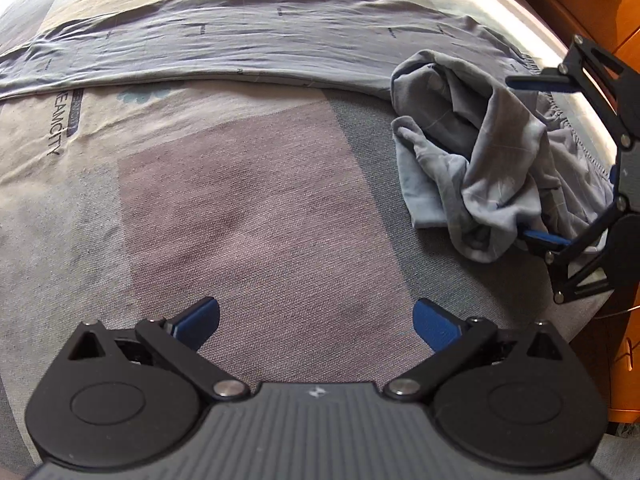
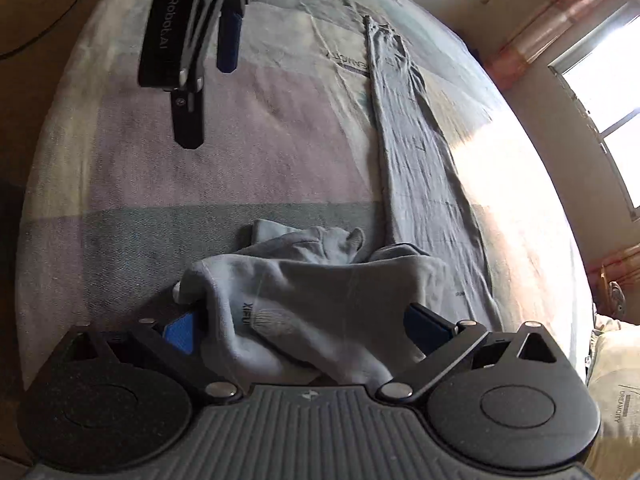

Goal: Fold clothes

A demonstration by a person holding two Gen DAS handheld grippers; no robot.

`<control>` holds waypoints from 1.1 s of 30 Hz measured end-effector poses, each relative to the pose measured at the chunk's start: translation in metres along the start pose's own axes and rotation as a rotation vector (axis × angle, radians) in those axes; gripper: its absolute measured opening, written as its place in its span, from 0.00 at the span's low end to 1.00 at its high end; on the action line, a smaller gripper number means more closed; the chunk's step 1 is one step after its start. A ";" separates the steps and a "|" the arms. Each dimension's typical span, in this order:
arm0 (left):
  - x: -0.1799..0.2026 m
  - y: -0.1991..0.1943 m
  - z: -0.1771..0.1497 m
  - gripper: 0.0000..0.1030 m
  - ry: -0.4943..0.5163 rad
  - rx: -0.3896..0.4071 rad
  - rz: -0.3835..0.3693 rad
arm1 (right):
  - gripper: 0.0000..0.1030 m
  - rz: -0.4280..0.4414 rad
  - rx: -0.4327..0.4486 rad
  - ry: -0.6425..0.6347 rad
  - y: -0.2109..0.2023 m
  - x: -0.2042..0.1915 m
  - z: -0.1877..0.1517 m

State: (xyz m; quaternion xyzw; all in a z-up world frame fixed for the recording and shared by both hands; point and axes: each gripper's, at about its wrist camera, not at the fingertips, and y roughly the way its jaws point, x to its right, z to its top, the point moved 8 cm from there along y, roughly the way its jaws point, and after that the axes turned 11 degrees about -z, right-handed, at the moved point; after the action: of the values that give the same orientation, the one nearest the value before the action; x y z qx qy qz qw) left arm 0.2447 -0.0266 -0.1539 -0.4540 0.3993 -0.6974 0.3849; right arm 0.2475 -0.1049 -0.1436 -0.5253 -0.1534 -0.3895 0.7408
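Your right wrist view alone shows the window [image 2: 608,92]. Your left tool [image 1: 316,322] is spread wide over the bed [image 1: 248,208], empty and clear of any cloth. Your right tool [image 2: 298,330] is also wide — the crumpled grey garment [image 2: 320,288] bunches between its fingers, unclamped. One leg [image 1: 240,44] lies stretched flat across the bed.
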 end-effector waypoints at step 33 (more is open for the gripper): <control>0.053 0.045 0.034 0.99 0.079 -0.022 -0.236 | 1.00 -0.026 -0.175 0.466 -0.013 0.081 -0.060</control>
State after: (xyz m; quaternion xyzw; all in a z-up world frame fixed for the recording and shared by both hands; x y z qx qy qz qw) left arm 0.2693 -0.0983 -0.1684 -0.4742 0.3655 -0.7508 0.2791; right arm 0.2798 -0.1949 -0.1075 -0.4813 0.0493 -0.5215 0.7028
